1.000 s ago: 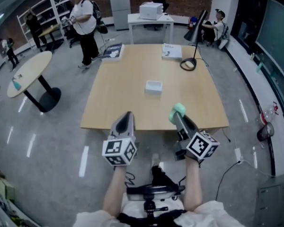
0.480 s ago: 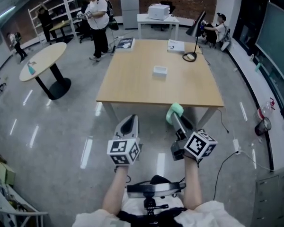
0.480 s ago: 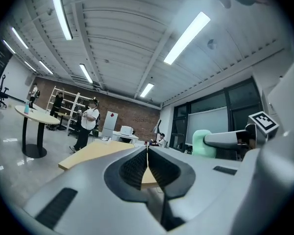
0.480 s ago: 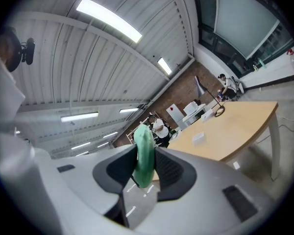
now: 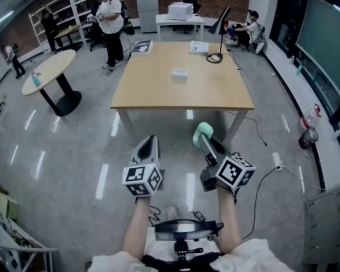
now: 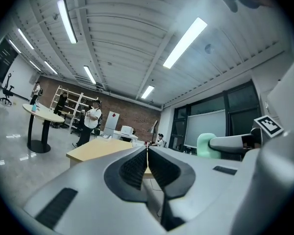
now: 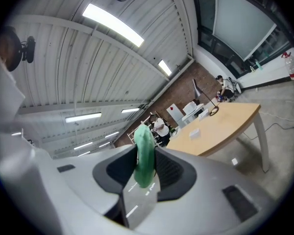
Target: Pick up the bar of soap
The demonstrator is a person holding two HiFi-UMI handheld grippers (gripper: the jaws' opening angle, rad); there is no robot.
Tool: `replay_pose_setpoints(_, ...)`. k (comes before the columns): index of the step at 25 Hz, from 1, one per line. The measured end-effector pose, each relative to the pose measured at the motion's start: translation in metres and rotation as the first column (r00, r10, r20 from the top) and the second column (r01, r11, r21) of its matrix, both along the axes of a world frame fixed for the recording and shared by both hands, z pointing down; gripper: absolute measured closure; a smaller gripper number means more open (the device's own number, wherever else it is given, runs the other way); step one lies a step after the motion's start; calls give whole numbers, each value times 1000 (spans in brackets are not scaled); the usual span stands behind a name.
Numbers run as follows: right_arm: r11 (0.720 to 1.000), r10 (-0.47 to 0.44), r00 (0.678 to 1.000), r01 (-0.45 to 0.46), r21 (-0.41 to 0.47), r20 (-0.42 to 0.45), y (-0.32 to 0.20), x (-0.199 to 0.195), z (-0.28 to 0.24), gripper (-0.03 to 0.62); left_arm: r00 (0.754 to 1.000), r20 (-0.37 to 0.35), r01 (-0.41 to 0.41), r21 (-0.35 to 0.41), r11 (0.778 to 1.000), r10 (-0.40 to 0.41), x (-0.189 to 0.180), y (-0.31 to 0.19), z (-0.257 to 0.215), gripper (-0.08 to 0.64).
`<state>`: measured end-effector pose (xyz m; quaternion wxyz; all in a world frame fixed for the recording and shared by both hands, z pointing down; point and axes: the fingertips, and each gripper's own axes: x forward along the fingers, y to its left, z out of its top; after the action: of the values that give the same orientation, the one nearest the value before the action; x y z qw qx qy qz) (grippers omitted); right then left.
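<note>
A pale green bar of soap (image 5: 203,133) is clamped between the jaws of my right gripper (image 5: 204,136), held in the air over the floor in front of the wooden table (image 5: 153,89). In the right gripper view the soap (image 7: 144,153) stands on edge between the two dark pads, and the gripper (image 7: 146,168) is shut on it. My left gripper (image 5: 149,147) hangs beside it to the left, shut with nothing in it; its jaws (image 6: 147,166) meet tip to tip. The soap (image 6: 206,145) also shows at the right of the left gripper view.
On the table lie a small white box (image 5: 179,72), a black desk lamp (image 5: 217,35) and booklets (image 5: 198,47). A round table (image 5: 47,71) stands to the left. People stand by shelves at the back. Cables (image 5: 260,180) run over the glossy floor at the right.
The table has drawn farther away in the head view: I have backed off from it. Both grippers keep their pose, the right one still holding the soap.
</note>
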<state>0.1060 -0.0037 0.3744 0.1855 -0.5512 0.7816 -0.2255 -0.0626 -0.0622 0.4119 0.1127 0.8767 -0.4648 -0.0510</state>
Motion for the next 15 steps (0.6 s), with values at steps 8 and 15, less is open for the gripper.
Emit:
replay_pose_setpoints(8, 999, 40, 999, -40, 16, -2, 132, -3, -8, 471, 999, -32, 45, 25, 999, -44, -9, 128, -24, 545)
replay_pose_setpoints(15, 998, -15, 996, 10, -62, -89, 217, -30, 15, 471, 993, -2, 117, -29, 993, -117, -34, 210, -5, 545)
